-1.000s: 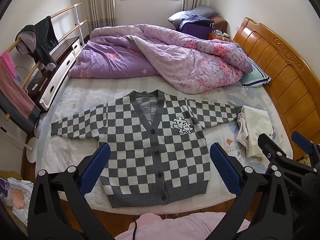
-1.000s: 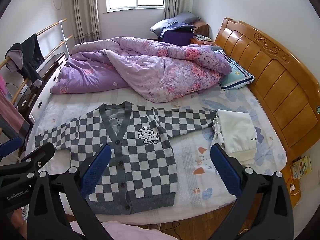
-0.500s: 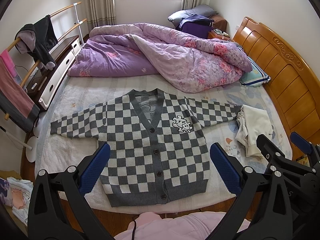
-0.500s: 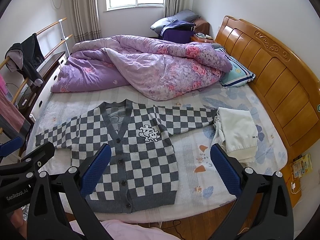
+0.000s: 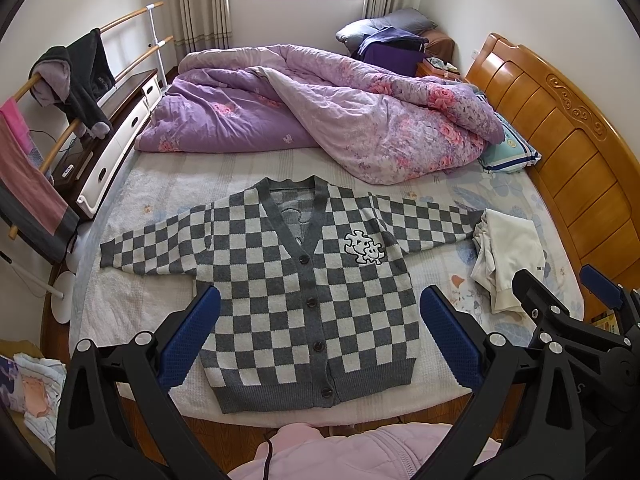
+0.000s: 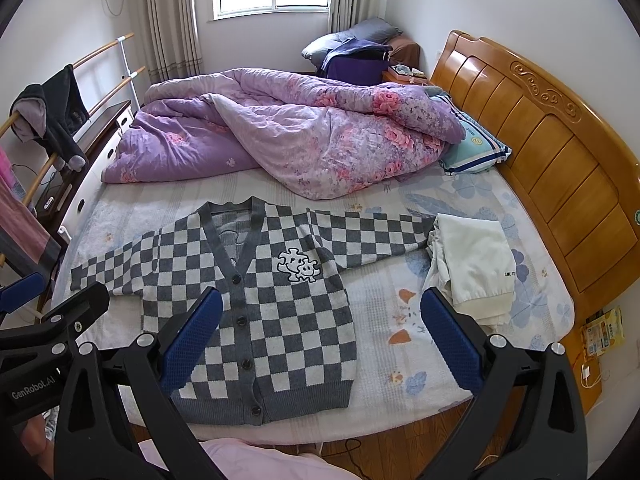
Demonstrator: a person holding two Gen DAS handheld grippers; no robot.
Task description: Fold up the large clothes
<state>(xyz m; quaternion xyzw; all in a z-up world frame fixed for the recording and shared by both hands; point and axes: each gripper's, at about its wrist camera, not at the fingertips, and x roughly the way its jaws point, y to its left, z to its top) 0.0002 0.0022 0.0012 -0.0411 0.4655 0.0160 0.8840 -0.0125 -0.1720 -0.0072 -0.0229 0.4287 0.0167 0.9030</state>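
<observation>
A grey-and-white checked cardigan lies flat and buttoned on the bed, sleeves spread out to both sides, hem at the near edge. My left gripper hangs open above the cardigan's lower half, well clear of it. My right gripper is open too, held above the cardigan's right side and the bare sheet. Neither holds anything. Each view shows the other gripper at its edge.
A crumpled purple floral quilt fills the far half of the bed. Folded white clothes lie by the right sleeve's cuff. The wooden headboard stands right, a clothes rack left. A pink sleeve shows below.
Both grippers have drifted slightly back and up from the bed; the cardigan sits a little higher in the views. Nothing on the bed has moved.
</observation>
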